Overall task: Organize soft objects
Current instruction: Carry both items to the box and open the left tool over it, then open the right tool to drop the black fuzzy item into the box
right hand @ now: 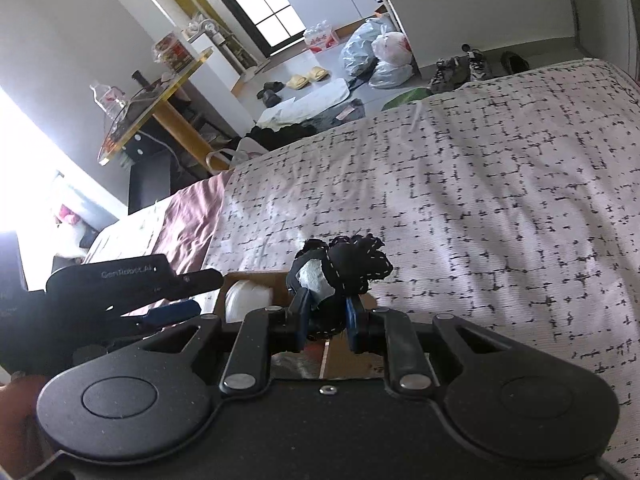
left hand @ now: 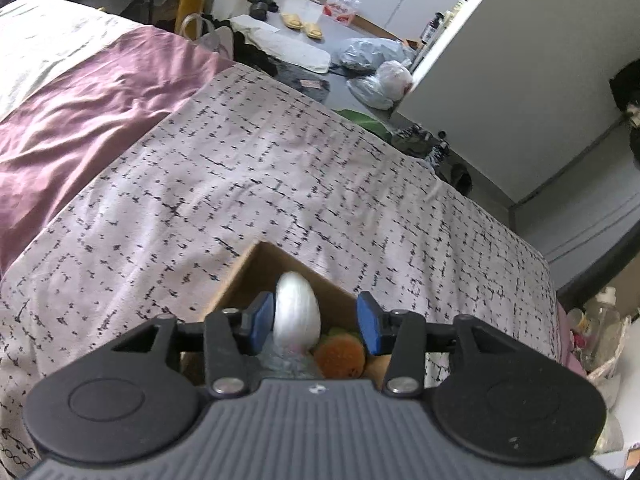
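Left tool (left hand: 316, 322) over cardboard box (left hand: 256, 264) on the bed (left hand: 280, 168): jaws parted, white egg-shaped soft item (left hand: 296, 312) loose between them, likely just dropped in. One orange plush (left hand: 340, 356) beside it. Right tool (right hand: 325, 320) clamped on one black stitched bundle (right hand: 348, 268), probably bound for the box.

A bed (left hand: 320, 184) carries a white cover with black dashes beside a mauve sheet (left hand: 80, 120). Beyond it on the floor lie yellow slippers (left hand: 304, 26), plastic bags (right hand: 376, 56), a bottle pack (left hand: 340, 8) and shoes (right hand: 460, 70).
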The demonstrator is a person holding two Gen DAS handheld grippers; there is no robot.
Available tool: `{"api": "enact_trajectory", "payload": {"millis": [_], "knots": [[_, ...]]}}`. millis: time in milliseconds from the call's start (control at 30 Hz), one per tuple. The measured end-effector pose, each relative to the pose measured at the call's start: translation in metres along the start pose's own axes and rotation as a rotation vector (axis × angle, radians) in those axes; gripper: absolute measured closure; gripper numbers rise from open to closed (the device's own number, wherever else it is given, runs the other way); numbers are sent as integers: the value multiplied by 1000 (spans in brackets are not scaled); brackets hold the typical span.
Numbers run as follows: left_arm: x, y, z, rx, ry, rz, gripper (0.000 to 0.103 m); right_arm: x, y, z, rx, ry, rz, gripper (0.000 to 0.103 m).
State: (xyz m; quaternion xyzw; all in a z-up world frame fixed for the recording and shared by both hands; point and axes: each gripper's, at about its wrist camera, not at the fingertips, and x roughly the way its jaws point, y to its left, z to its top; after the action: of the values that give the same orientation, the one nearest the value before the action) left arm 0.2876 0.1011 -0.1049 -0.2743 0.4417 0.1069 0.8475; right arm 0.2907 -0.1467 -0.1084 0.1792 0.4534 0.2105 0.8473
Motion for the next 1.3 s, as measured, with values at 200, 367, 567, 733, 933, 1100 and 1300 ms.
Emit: {"api": "enact_trajectory", "payload": {"millis": [200,367,567,733,933,1100,1300], "knots": [[-12,14,4,-20,-14,-7,50,6,19,-2,-30,16,10,84],[-25,23,4,-28,-11,0,50,14,31,1,-32,25,24,84],[-48,33,6,-9,-35,20,42,28,47,5,-4,56,33,68],[-62,41,8,-8,-53,26,41,23,49,1,21,53,35,61],[-72,40,0,-3,-60,15,27,-1,47,-8,-10,49,18,61],[-82,32,-14,16,-46,9,20,-27,39,-13,-13,28,1,61],[-104,24,-33,66,-56,14,13,-61,32,-22,-22,-4,-17,50]]}}
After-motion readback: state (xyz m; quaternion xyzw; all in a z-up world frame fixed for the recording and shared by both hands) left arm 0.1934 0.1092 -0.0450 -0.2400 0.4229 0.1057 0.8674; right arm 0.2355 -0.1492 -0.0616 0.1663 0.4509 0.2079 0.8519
